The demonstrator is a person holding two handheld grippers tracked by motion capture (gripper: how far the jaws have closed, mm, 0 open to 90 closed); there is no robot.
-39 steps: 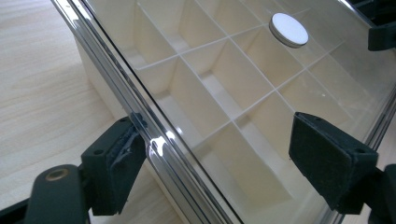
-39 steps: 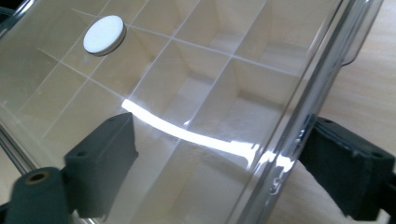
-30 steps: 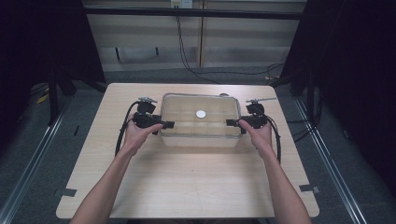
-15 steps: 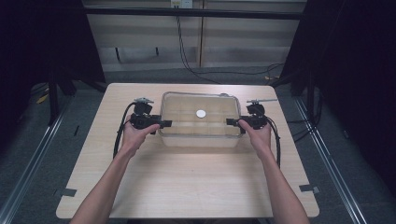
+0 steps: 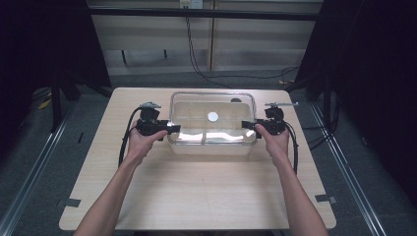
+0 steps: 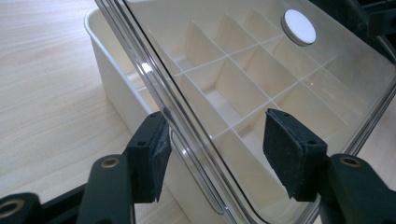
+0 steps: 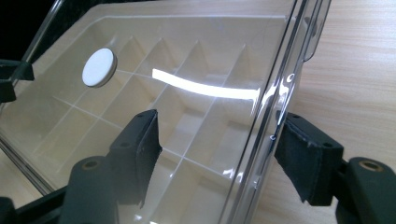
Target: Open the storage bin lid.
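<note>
Near edge: light wood-grain table (image 5: 196, 196), bare in front; two forearms enter from the bottom of the high view. Tape tabs at the near left (image 5: 72, 202) and near right (image 5: 325, 198) table corners.

Mid table: cream divided box (image 5: 212, 142) under a clear lid (image 5: 212, 110) bearing a white round disc (image 5: 213, 116). Lid sits above the box and tilted against it in the gripper views; contact with the box rim cannot be told.

Left gripper (image 5: 169, 129) at the lid's left end, right gripper (image 5: 248, 126) at its right end. In each gripper view the jaws stand parted, straddling the lid's edge (image 6: 187, 126) (image 7: 266, 116), pads close to it; firm grip cannot be told.

Far: grey floor, floor rails (image 5: 34, 162) on both sides, cables (image 5: 196, 54) trailing along a pale wall panel, black curtains (image 5: 373, 59) left and right.
</note>
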